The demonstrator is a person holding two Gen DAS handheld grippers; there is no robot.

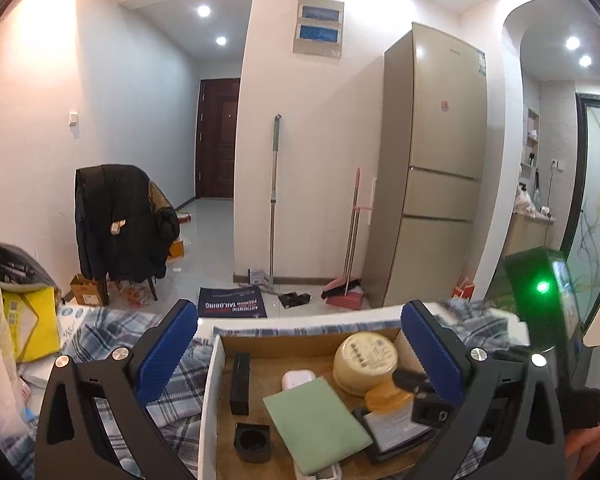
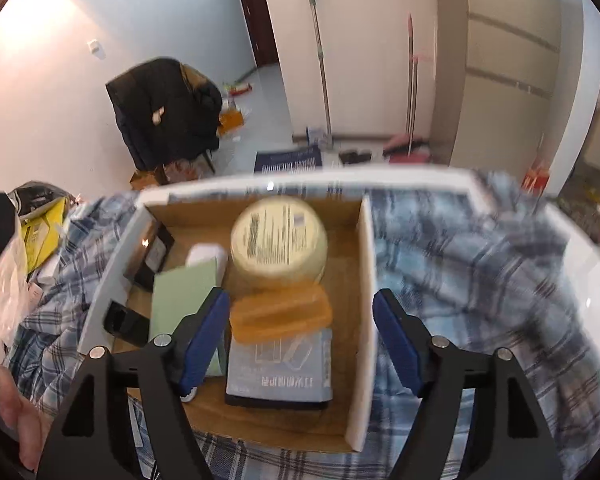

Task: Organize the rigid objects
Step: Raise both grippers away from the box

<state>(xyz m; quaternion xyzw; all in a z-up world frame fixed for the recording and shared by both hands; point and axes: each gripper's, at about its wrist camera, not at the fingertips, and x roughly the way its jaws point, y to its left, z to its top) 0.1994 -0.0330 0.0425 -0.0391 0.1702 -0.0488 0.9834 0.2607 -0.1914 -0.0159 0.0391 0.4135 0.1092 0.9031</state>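
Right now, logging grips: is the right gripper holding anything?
No: the right gripper is open above the cardboard box, nothing between its blue pads.

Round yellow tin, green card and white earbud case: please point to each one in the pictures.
Round yellow tin (image 2: 279, 236): right wrist view, middle of its labelled lid.
Green card (image 1: 316, 420): left wrist view, middle of its flat face.
White earbud case (image 1: 298, 377): left wrist view, its top.

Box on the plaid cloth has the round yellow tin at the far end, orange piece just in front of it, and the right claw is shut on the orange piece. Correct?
Not quite. The right claw is open and holds nothing, as the right wrist view shows; its jaws stand apart over the box. The rest holds: round yellow tin at the far end, orange piece just in front.
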